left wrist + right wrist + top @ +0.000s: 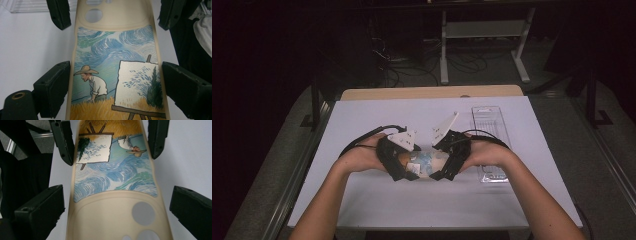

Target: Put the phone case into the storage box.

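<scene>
Phone case [424, 163] lies mid-surface between my claws, left claw [408, 170] clamped on it, right claw [438, 170] gaping beside it. White surface [422, 200], clear tray [490, 125] at right, dark room with cables [412, 65] beyond.

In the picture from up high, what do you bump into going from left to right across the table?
Left gripper → painted phone case → right gripper → clear plastic tray, all on the white table.
</scene>
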A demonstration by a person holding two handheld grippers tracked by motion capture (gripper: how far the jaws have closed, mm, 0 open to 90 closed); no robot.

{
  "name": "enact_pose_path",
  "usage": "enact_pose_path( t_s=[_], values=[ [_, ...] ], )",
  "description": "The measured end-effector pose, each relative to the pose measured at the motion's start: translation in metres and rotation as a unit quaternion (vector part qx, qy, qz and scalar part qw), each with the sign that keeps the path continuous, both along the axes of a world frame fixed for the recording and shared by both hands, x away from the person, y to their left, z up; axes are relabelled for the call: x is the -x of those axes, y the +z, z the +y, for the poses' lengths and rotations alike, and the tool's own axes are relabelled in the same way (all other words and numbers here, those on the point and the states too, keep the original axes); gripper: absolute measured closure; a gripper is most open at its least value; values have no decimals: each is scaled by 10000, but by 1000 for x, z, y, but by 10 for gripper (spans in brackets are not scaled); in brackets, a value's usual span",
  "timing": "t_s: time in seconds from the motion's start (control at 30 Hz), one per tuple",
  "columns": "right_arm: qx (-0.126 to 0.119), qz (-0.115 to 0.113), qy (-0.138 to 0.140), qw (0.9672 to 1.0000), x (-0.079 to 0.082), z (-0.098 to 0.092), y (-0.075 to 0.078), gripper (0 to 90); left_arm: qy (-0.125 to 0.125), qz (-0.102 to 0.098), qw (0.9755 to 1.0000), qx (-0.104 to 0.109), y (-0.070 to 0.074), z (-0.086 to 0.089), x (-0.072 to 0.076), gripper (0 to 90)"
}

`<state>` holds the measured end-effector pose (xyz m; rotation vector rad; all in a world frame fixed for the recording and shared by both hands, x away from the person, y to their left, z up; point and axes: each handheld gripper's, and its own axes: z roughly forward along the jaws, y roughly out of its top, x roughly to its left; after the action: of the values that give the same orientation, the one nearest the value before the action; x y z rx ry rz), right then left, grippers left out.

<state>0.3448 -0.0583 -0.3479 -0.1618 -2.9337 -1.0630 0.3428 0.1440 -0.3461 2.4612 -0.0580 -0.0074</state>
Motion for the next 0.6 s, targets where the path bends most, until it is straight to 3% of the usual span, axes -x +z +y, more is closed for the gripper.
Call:
enact_pose_path(
  t_s=[0.6],
  values=[
    [170,-58,18,9998,0,8,-7,29,-4,-68,10000,-71,1,-4,0,112]
  ],
)
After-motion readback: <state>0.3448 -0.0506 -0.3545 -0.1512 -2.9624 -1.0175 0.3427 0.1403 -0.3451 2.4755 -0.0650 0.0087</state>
